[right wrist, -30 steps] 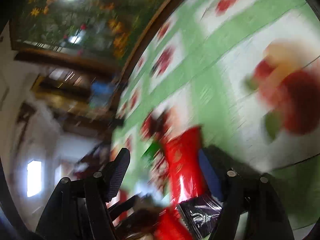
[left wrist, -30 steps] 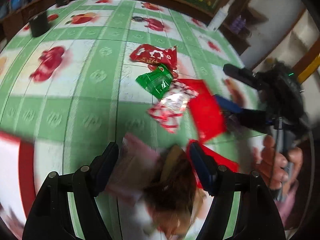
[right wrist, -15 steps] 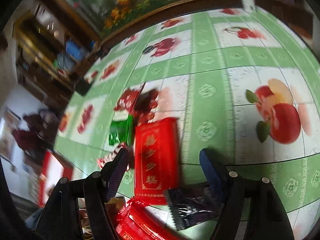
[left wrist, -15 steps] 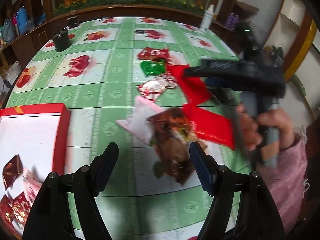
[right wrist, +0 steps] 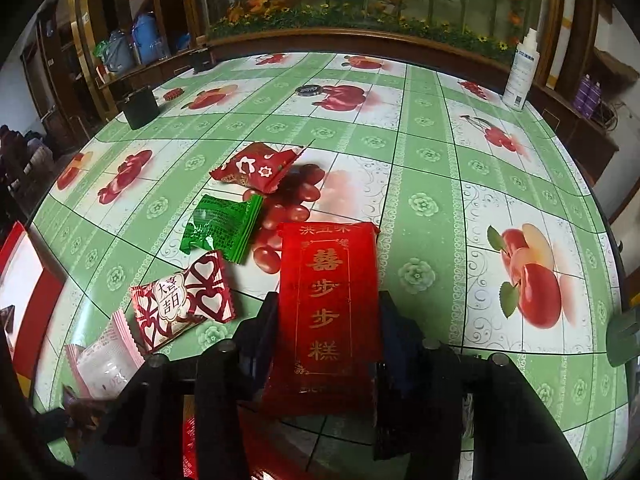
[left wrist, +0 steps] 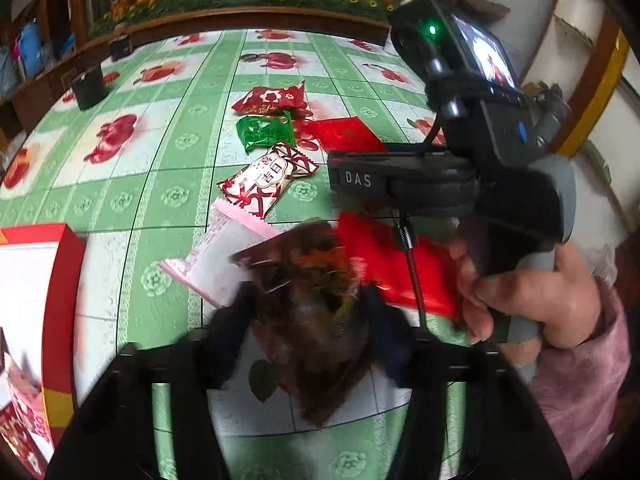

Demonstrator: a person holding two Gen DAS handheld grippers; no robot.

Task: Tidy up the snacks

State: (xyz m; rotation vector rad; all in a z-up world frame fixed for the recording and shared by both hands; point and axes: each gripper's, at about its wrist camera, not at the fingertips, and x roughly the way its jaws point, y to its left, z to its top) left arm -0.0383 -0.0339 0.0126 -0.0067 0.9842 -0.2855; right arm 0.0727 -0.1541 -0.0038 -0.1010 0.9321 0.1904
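Note:
Snack packets lie on a green fruit-print tablecloth. My left gripper [left wrist: 308,300] has its jaws tight against a brown packet [left wrist: 316,312], which sits blurred between them. My right gripper [right wrist: 328,308] is shut on a flat red packet with gold characters [right wrist: 330,296]. It shows from outside in the left wrist view [left wrist: 440,184]. Loose on the table are a dark red flower-print packet [right wrist: 256,168], a green packet [right wrist: 222,228], a red-and-white heart packet [right wrist: 180,304] and a pink-white packet [right wrist: 106,360]. Another red packet [left wrist: 394,264] lies beside the brown one.
A red-rimmed white box [left wrist: 32,292] with some packets in it stands at the left edge. A black cup [right wrist: 140,106] and a white spray bottle [right wrist: 520,70] stand at the far side. A wooden ledge with plants borders the table behind.
Both grippers have closed: the left onto the brown packet, the right onto the flat red packet. The right gripper has swung round to face along the table.

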